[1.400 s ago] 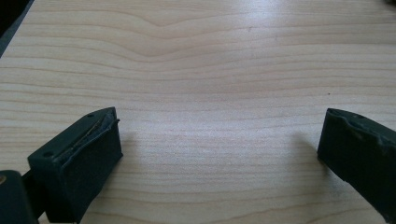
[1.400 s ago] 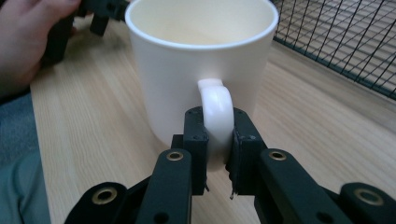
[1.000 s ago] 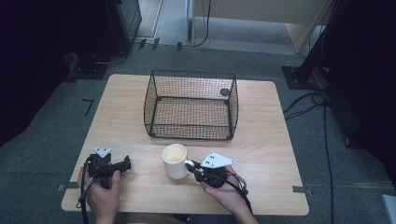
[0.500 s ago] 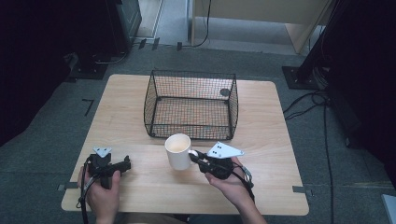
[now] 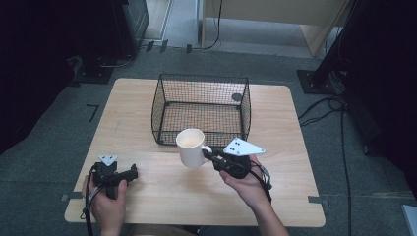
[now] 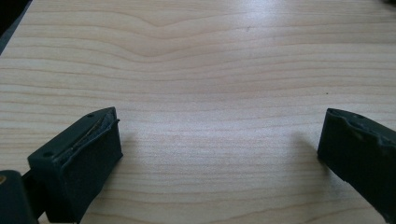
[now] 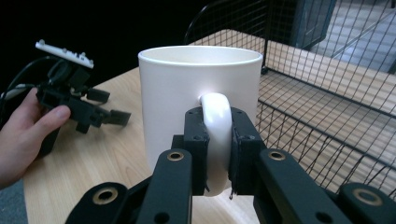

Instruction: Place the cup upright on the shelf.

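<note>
Light wood table (image 5: pixel 147 113), wire basket (image 5: pixel 201 108) at the far side. Right gripper (image 5: pixel 212 156) clamped on the handle of a white mug (image 5: pixel 191 147), held upright just in front of the basket. Ceramic likely: rigid, glazed, slippery, breakable; handle grip looks adequate. Left gripper (image 5: pixel 129 173) jaws apart, holding nothing, low over the table.

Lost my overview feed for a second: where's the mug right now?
In the high view, the white mug hangs mid-table, right gripper shut on its handle, just before the wire basket's near wall.
</note>
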`<act>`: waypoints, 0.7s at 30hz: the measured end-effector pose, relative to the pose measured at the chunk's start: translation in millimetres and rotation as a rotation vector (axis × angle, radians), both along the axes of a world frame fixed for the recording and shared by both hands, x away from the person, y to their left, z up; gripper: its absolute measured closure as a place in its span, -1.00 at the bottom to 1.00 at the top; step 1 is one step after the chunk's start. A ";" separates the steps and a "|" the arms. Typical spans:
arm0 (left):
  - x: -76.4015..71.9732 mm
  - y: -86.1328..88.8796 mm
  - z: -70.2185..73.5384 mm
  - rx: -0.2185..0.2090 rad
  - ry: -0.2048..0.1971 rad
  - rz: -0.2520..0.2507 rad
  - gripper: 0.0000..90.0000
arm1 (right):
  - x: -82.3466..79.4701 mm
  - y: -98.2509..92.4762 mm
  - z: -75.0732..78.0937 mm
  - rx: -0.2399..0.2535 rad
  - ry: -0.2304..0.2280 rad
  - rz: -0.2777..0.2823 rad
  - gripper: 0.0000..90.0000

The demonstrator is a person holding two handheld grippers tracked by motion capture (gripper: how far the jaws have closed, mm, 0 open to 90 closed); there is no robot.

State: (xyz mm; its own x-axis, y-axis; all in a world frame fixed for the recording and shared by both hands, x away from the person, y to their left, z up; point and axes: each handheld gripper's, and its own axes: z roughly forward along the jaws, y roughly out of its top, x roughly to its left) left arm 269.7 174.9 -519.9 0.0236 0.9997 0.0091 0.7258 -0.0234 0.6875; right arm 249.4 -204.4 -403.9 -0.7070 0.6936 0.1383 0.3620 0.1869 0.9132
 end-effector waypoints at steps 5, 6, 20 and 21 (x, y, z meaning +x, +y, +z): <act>0.0 -0.1 0.1 0.000 0.000 -0.001 -1.00 | 5.2 -3.6 10.4 0.015 -0.004 -0.013 0.79; 0.1 -0.1 0.0 0.000 -0.001 -0.002 -1.00 | 6.3 -4.1 12.3 0.016 -0.007 -0.016 0.79; 0.1 -0.1 0.0 0.000 0.000 -0.004 -1.00 | 21.6 -10.2 36.1 0.032 -0.045 -0.053 0.79; 0.1 -0.1 0.0 0.000 0.000 -0.004 -1.00 | 24.4 -11.7 38.9 0.034 -0.050 -0.063 0.79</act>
